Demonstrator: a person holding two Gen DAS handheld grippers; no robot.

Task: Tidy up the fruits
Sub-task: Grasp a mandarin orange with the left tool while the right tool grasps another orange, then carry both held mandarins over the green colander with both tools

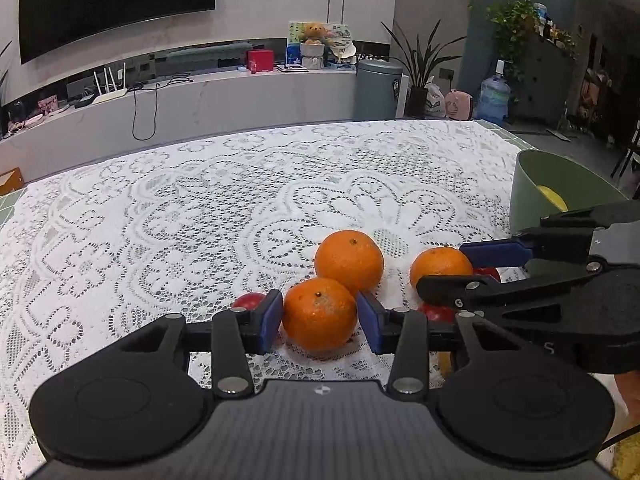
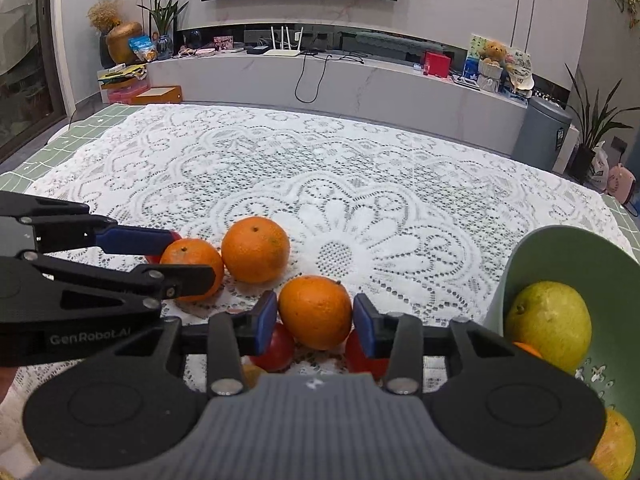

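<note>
In the left wrist view my left gripper (image 1: 320,316) has its blue pads pressed on both sides of an orange (image 1: 320,314) that rests on the lace cloth. My right gripper (image 1: 444,268) reaches in from the right and is shut on a second orange (image 1: 440,264). The right wrist view shows that right gripper (image 2: 315,316) clamped on its orange (image 2: 316,312), with my left gripper (image 2: 184,260) coming in from the left around its orange (image 2: 192,264). A third orange (image 2: 256,254) lies free between them. Small red fruits (image 2: 276,346) sit beneath and beside the fingers.
A green bowl (image 2: 520,264) stands at the right edge of the table, holding a yellow-green fruit (image 2: 548,328). Another orange-yellow fruit (image 2: 616,444) lies near the bottom right corner. White lace cloth (image 1: 200,220) covers the table beyond the fruits.
</note>
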